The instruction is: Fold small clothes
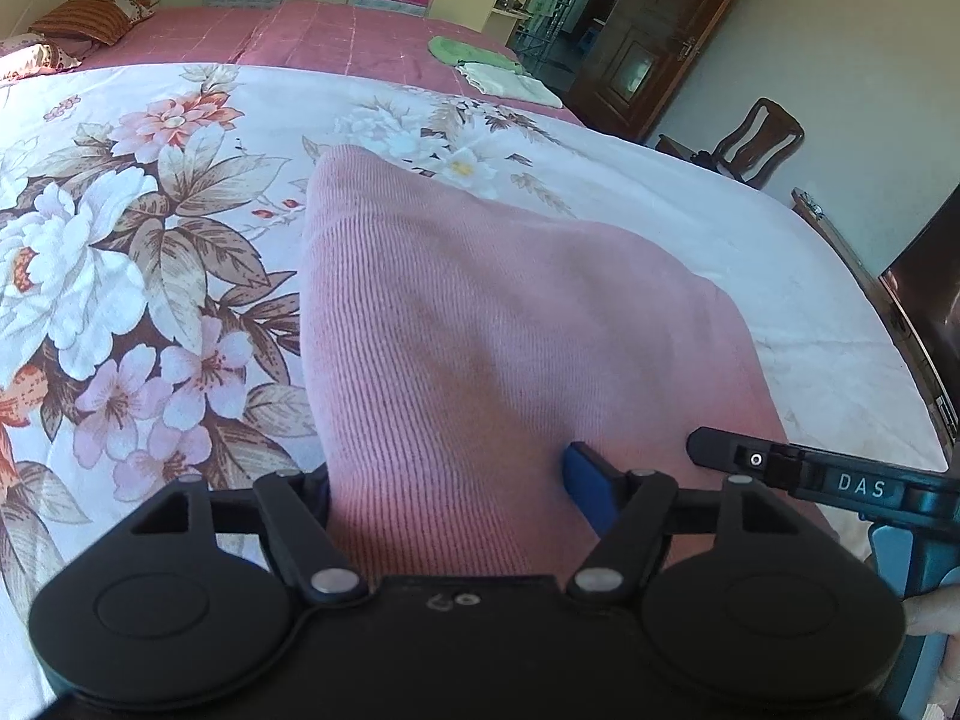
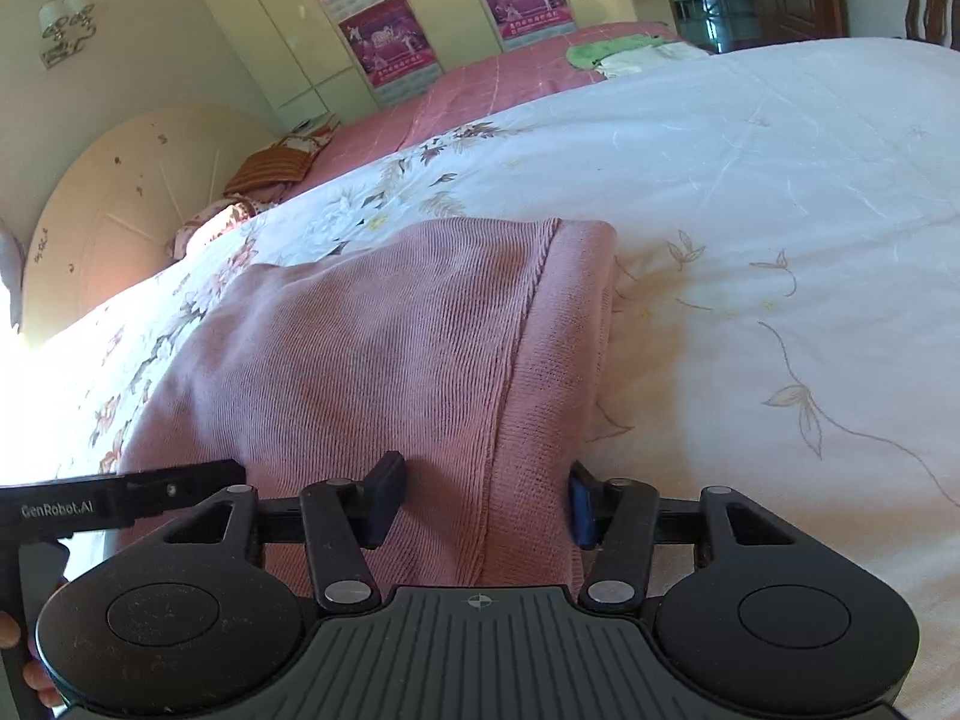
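Angling down over the floral quilt (image 1: pixel 150 228), both grippers' jaws stand part-open astride the pink knit garment (image 2: pixel 390 348).

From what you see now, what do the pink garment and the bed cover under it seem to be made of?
Pink garment: looks like soft ribbed knit, matte; fine parallel ribs and a stitched seam show. Bed cover: seems a smooth woven fabric, perhaps cotton, with a printed flower pattern and faint quilting lines; the exact fibre is unclear.

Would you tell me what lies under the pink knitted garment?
The pink knitted garment rests on a white floral quilt, which shows all round it. The quilt directly beneath is covered, so anything under the garment cannot be seen.
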Tool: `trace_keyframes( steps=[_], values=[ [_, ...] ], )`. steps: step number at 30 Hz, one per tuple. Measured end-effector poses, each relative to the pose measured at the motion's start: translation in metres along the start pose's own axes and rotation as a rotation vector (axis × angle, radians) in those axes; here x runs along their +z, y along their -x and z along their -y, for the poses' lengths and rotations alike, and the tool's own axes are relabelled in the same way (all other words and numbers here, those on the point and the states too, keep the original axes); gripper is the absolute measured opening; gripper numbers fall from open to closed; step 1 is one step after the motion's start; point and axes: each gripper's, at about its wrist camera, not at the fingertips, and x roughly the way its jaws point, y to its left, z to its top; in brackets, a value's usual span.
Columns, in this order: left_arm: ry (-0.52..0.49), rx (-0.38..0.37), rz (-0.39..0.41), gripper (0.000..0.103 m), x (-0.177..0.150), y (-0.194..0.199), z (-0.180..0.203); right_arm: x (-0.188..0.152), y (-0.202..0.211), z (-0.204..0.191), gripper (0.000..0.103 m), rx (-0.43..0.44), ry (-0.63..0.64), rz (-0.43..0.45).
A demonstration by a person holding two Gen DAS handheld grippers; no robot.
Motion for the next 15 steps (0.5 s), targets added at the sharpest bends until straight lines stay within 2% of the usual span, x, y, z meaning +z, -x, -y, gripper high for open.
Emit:
trace_keyframes(
  steps=[2, 3, 4, 6, 10, 15],
  values=[
    [-0.01, 0.014, 0.007, 0.069, 0.0, 0.001, 0.003, -0.001, -0.001, -0.006, 0.053, -0.022, 0.023, 0.001],
    [-0.015, 0.02, 0.011, 0.065, 0.0, 0.003, 0.005, -0.001, -0.001, -0.007, 0.051, -0.025, 0.024, 0.0],
    [-0.021, 0.024, 0.018, 0.058, 0.0, 0.006, 0.006, 0.0, 0.0, -0.007, 0.038, -0.008, 0.009, -0.004],
    [-0.033, 0.034, 0.035, 0.047, 0.002, 0.014, 0.01, 0.001, 0.005, -0.008, 0.027, 0.017, -0.022, -0.002],
    [-0.049, 0.034, 0.057, 0.038, 0.004, 0.026, 0.015, 0.001, 0.016, -0.015, 0.026, 0.037, -0.032, 0.026],
    [-0.054, 0.008, 0.096, 0.036, 0.004, 0.046, 0.02, 0.005, 0.036, -0.029, 0.025, 0.082, -0.031, 0.066]
  ],
)
